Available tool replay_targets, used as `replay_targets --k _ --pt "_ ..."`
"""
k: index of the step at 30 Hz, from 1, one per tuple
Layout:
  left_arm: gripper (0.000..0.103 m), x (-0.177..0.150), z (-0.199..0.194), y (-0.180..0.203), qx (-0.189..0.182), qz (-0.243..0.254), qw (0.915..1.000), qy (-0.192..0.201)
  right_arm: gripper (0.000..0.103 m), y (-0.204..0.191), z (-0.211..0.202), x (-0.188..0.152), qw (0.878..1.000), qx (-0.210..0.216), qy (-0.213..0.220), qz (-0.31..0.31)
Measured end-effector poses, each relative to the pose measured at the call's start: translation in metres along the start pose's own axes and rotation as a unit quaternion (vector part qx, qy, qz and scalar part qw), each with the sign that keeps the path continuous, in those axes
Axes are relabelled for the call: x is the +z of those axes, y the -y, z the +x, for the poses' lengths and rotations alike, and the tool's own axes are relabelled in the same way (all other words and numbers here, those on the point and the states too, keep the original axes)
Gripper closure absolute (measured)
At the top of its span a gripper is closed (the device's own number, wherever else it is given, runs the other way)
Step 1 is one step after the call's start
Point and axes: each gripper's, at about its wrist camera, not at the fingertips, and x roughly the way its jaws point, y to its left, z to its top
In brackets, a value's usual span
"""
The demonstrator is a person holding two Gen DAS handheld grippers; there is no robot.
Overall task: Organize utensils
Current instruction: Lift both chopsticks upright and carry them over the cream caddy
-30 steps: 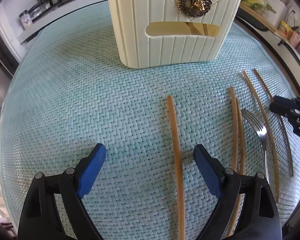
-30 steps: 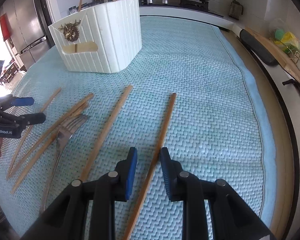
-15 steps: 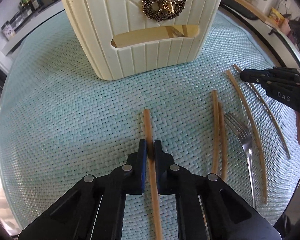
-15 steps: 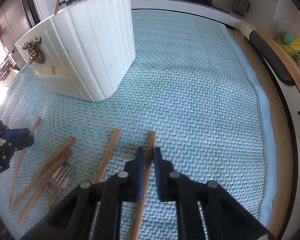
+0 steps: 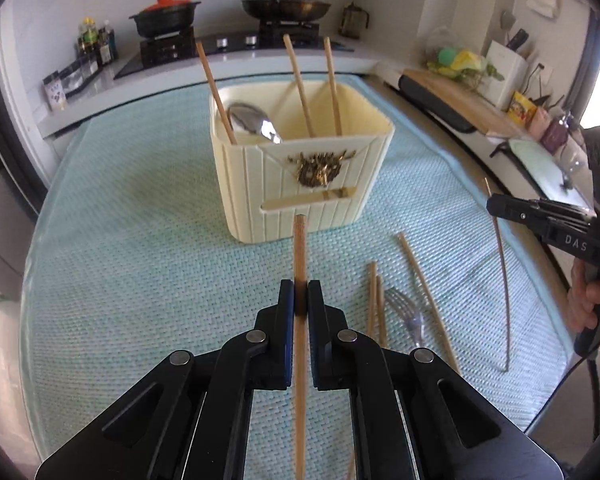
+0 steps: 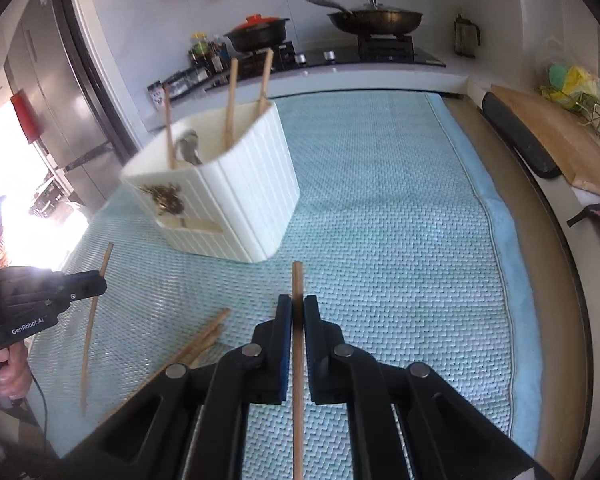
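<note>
1. Since a second ago both grippers went from wide open over the mat to clamped, and both have lifted. The holder (image 5: pixel 300 168) used to fill the top of the left view; now you can see down into it.

2. Left gripper (image 5: pixel 297 296) is closed on a chopstick (image 5: pixel 299 248), which runs straight out ahead between the fingers, tip pointing at the holder's front wall.

3. Right gripper (image 6: pixel 297 312) is pinching its own chopstick (image 6: pixel 297 284) the same way; the holder (image 6: pixel 228 184) sits ahead and off to its left.

4. Already in the holder: three chopsticks standing up and a spoon (image 5: pixel 256 124) in the left compartment.

5. For doing this well, I'd say get each tip clearly above the rim before moving forward. Right now the left stick looks aimed at the wall, not the opening.

6. Tilt the sticks steeper so they drop in end-first, and aim for the side where two sticks already stand, not the spoon side.

7. Go one hand at a time, or the grippers may crowd each other over the holder.

8. Still on the mat (image 5: pixel 140 280), right of the left gripper: a few chopsticks and a fork (image 5: pixel 408 316).
</note>
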Motion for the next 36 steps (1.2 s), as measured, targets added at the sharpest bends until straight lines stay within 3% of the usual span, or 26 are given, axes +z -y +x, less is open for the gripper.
replay_targets --k 7,17,27,36 --pt "0.099 -0.001 -0.068 -0.007 -0.015 0.002 0.9963 0.085 0.097 -0.032 -0.084 -0.013 0.995 0.037 0.086 -0.019" --pt "0.099 -0.016 -0.129 -0.009 -0.007 -0.001 0.9868 0.162 0.097 -0.074 -0.154 -0.034 0.981 0.02 0.181 -0.062" --pt "0.099 -0.007 -0.146 -0.028 -0.025 -0.036 0.9804 0.192 0.097 -0.094 -0.183 -0.026 0.973 0.02 0.214 -0.078" --pt "0.099 0.008 -0.154 -0.029 -0.022 -0.036 0.9767 0.211 0.097 -0.104 -0.192 -0.01 0.968 0.021 0.232 -0.089"
